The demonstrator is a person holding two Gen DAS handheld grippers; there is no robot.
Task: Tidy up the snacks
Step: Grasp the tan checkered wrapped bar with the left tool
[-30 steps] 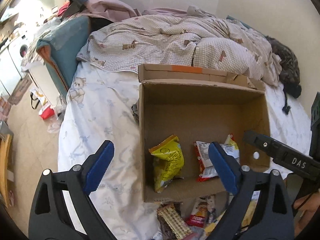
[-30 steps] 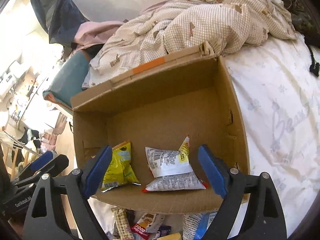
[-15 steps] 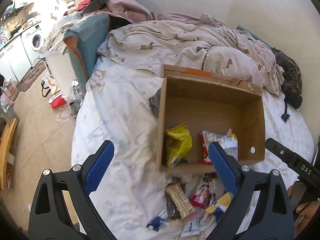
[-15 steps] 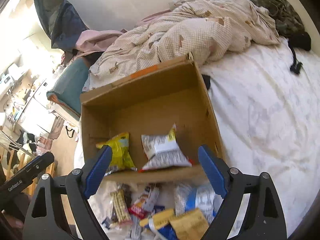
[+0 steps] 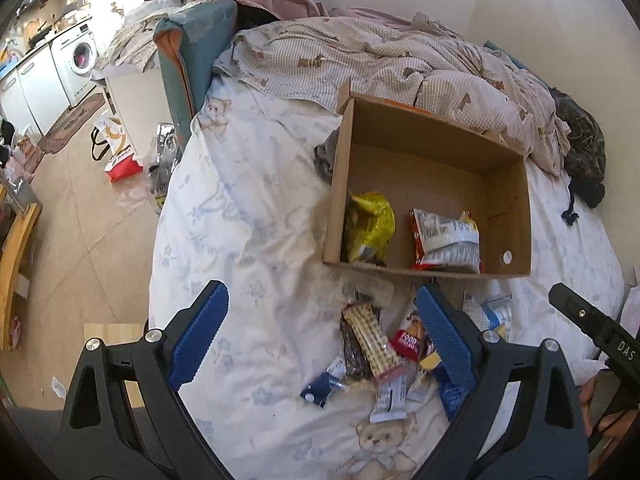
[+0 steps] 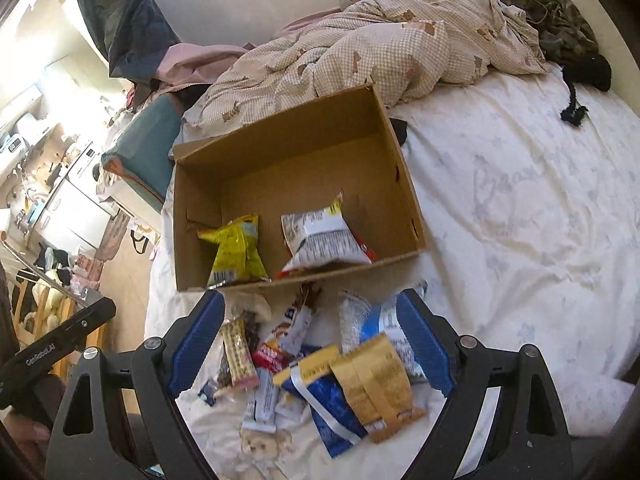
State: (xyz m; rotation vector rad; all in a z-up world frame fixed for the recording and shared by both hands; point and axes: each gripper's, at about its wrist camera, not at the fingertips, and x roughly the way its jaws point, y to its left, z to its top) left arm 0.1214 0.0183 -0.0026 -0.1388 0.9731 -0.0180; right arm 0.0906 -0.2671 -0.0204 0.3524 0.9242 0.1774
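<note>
An open cardboard box (image 5: 516, 184) (image 6: 404, 184) lies on the bed. Inside it are a yellow snack bag (image 5: 370, 228) (image 6: 236, 250) and a white-and-red snack bag (image 5: 446, 240) (image 6: 324, 236). In front of the box lies a pile of loose snacks: a waffle bar (image 5: 374, 340) (image 6: 238, 354), a red packet (image 5: 408, 342) (image 6: 270, 356), a gold packet (image 6: 372, 376) and a blue-and-white bag (image 6: 332, 404). My left gripper (image 5: 320, 340) is open and empty above the pile's left side. My right gripper (image 6: 310, 346) is open and empty above the pile.
A rumpled checked duvet (image 5: 400, 64) (image 6: 380, 48) lies behind the box. The bed's left edge drops to the floor (image 5: 80, 216), with bags and a washing machine (image 5: 82, 48) beyond. A dark garment (image 5: 584, 148) (image 6: 560, 20) lies at the far right.
Both grippers have pulled back and up from the box, still open. The pile of snacks in front of the box has come into view beneath them.
</note>
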